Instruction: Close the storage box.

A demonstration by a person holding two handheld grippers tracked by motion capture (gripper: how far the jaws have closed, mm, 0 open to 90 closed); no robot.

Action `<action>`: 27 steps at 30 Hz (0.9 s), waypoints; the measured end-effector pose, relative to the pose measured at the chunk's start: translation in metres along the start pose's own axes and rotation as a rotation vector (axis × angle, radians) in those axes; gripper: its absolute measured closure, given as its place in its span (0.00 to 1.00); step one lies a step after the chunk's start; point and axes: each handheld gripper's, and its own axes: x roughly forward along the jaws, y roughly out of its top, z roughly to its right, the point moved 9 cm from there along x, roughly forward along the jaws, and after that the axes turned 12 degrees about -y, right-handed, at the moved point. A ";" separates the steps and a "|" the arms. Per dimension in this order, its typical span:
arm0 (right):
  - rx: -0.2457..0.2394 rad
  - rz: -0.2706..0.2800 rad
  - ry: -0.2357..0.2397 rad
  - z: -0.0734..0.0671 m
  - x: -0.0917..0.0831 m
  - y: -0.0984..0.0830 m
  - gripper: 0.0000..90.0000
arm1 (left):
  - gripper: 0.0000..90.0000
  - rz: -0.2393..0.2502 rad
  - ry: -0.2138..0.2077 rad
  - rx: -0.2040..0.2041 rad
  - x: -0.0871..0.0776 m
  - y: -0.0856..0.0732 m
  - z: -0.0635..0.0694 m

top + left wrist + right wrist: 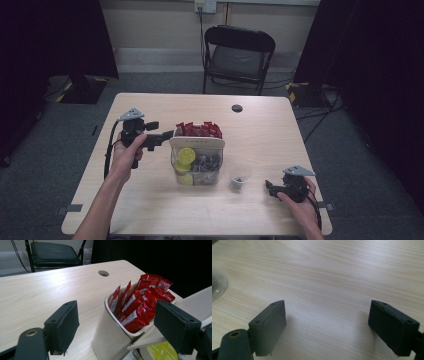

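The step in hand is judged to be the approach to the organizer [197, 150], which stands at mid-table with red sachets [140, 302] packed upright in its rear compartment. The left gripper [167, 135] is held with jaws wide apart at the organizer's rim, nothing yet gripped. A forward reach and a closing on the rim or a sachet are called for next. The right gripper [270, 189] is rested open on the table [324, 270], near a small clear cup [240, 177].
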 end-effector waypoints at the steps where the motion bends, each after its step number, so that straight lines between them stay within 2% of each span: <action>1: 0.000 0.000 0.000 0.000 0.000 0.000 0.16 | 0.22 0.001 -0.001 -0.001 0.000 0.000 0.000; 27: 0.000 -0.001 -0.001 0.000 0.000 0.000 0.16 | 0.21 -0.035 -0.030 0.007 0.011 -0.007 0.010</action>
